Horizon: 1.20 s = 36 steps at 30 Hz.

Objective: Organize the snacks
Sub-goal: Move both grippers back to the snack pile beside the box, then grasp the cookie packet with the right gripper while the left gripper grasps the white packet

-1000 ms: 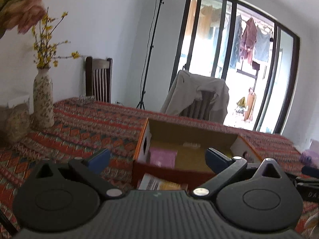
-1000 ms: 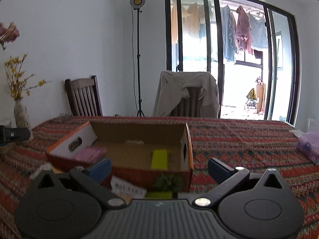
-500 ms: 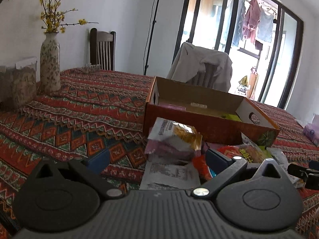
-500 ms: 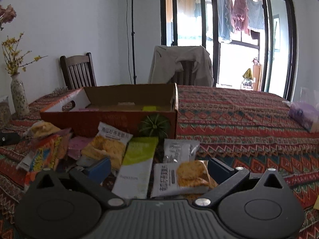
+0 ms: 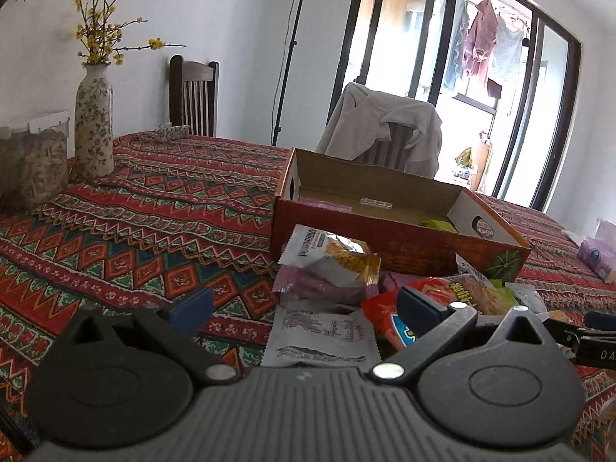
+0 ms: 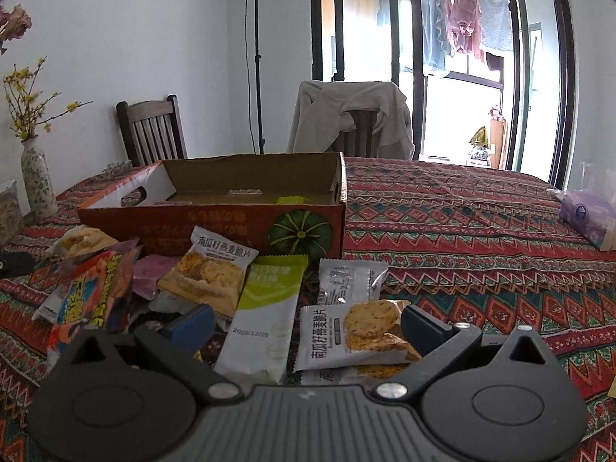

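An open orange cardboard box (image 5: 389, 246) (image 6: 215, 227) sits on the patterned tablecloth with a pink packet and a green packet inside. A heap of snack packets lies in front of it. My left gripper (image 5: 304, 304) is open just above a grey-white packet (image 5: 323, 335), near an oat-crisp packet (image 5: 331, 258) and a red packet (image 5: 442, 304). My right gripper (image 6: 308, 319) is open over a green-and-white bar packet (image 6: 265, 315) and an oat-crisp packet (image 6: 358, 335). Another crisp packet (image 6: 208, 273), a silver packet (image 6: 350, 281) and a red packet (image 6: 84, 300) lie close by.
A floral vase (image 5: 93, 123) with yellow flowers and a filled jar (image 5: 34, 165) stand at the table's left. A purple tissue pack (image 6: 589, 215) lies at the right. Two chairs, one draped with a jacket (image 6: 350, 115), stand behind the table.
Both grippers have dropped and tilted down from above the box to the packet heap in front of it. They stay open.
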Tool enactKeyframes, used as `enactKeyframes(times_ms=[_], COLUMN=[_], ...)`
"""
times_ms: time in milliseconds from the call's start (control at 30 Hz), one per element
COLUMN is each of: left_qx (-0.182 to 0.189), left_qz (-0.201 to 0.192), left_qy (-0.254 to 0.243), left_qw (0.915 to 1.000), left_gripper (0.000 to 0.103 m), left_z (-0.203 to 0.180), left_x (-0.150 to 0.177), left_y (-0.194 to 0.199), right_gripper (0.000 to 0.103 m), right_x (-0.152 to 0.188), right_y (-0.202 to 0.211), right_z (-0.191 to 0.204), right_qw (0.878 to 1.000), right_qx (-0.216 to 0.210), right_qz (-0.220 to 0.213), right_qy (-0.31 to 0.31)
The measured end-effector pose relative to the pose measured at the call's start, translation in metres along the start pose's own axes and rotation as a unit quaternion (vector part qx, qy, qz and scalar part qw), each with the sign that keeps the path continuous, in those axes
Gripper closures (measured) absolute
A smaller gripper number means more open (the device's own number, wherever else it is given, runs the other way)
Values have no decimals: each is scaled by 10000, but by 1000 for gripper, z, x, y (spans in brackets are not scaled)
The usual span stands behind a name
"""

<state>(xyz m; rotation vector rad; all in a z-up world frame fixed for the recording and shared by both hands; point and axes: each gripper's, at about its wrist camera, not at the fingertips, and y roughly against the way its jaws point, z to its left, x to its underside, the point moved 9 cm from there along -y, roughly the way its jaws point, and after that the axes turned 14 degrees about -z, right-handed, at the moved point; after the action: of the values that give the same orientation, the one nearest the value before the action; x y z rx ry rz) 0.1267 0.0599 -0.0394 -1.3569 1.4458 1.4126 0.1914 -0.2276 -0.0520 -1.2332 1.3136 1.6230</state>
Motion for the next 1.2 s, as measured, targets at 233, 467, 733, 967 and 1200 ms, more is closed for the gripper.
enactKeyframes(times_ms=[233,467,733,967,1200], left_qx=[34,8,4,-12,5], left_qz=[38,80,129,181,246], left_qy=[20,46,6,-15,-70], left_qw=[10000,10000,9999,9998,9997], left_gripper=[0,0,0,0,0], left_z=[1,3,-1,-2,-7], left_x=[3,5,7,10,13], left_y=[-2,-4,-5,-6,-7], right_gripper=[6,10,23,32,34], right_x=[2,10,29,22,7], right_y=[-8,-26,-41,-31,-12], right_z=[0,-37,-44,-43,-46], right_qw=[9998,9966,9956,9979,9977], right_qx=[142,693,539,494,625], right_qz=[61,428,768,406,-236], right_qy=[110,73,-66,-83,-96])
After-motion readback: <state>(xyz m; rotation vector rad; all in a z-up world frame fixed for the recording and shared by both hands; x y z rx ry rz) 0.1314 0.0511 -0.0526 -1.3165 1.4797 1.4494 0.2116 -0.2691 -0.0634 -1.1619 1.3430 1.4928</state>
